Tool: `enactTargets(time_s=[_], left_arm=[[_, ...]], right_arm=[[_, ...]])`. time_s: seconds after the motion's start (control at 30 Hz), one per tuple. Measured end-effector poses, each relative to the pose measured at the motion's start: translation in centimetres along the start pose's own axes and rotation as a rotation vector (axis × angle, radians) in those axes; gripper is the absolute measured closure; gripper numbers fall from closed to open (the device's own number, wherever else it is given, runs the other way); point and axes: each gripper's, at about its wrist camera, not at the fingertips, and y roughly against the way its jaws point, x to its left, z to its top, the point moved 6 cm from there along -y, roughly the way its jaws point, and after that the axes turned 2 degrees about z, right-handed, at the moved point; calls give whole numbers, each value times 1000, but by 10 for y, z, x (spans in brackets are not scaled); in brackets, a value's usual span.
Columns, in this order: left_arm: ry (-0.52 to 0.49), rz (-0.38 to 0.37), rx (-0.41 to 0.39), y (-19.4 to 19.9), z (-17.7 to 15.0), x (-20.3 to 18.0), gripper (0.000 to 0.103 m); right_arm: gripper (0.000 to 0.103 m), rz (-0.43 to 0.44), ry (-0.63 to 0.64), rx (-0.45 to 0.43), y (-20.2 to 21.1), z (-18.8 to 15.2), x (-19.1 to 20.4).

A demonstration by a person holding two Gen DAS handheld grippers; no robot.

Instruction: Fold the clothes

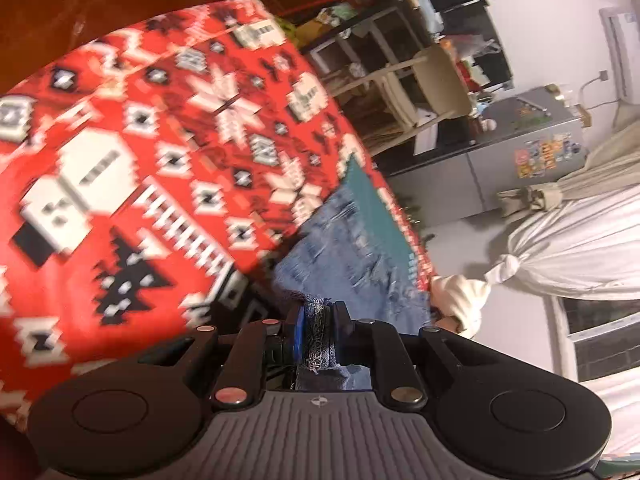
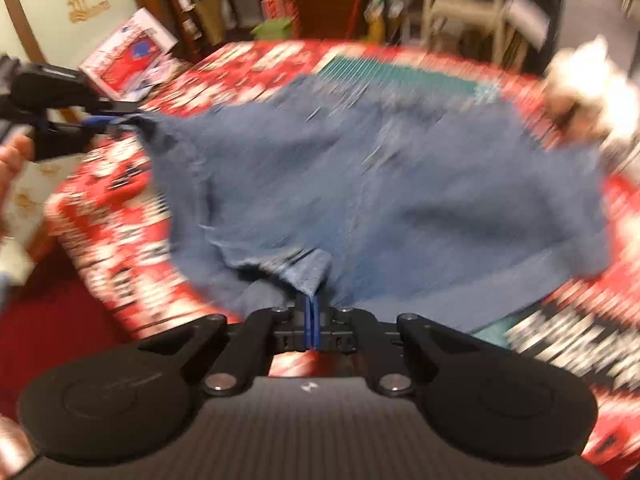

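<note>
A blue denim garment (image 2: 380,200) is spread over the red patterned tablecloth (image 2: 120,232), blurred by motion. My right gripper (image 2: 313,312) is shut on its near edge, where the cloth bunches into a fold. At the left of the right wrist view, my left gripper (image 2: 116,122) is shut on another corner of the denim, lifted off the table. In the left wrist view the left gripper (image 1: 316,320) pinches frayed denim between its blue pads, and the denim garment (image 1: 352,248) stretches away across the tablecloth (image 1: 140,152).
A teal mat (image 2: 400,72) lies under the garment at the far side. A person's cream sleeve (image 2: 588,76) reaches to the denim's far right corner. Chairs (image 1: 424,84), shelves and a grey fridge (image 1: 532,152) stand beyond the table. A red box (image 2: 132,56) sits on the left.
</note>
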Motion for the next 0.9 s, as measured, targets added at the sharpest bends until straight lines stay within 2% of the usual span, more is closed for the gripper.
enactTargets(time_s=[0.13,0.27,0.4,0.57,0.67,0.77,0.87,0.9], left_arm=[[-24,-52,-5,1,18,-19,89],[-96,59,67,5,13,-8,89],[-75,154,141,8,-4,29,89],[-53,216,139,10,-15,58,89],[-81,227,105,10,-10,57,89],[-174,273,67,5,-4,48,89],[-227,310,78,-2,-7,45,88],[-237,316,79,-1,-9,45,88]], right_arm=[[102,-59,66,-49,21,14,-15],[102,34,142,15,22,-1,0],[102,114,200,118,1,-23,21],[101,145,252,190,-7,-35,32],[95,183,199,168,5,-28,22],[85,212,136,138,17,-21,11],[80,211,81,103,31,-16,-4],[74,199,61,90,37,-15,-10]])
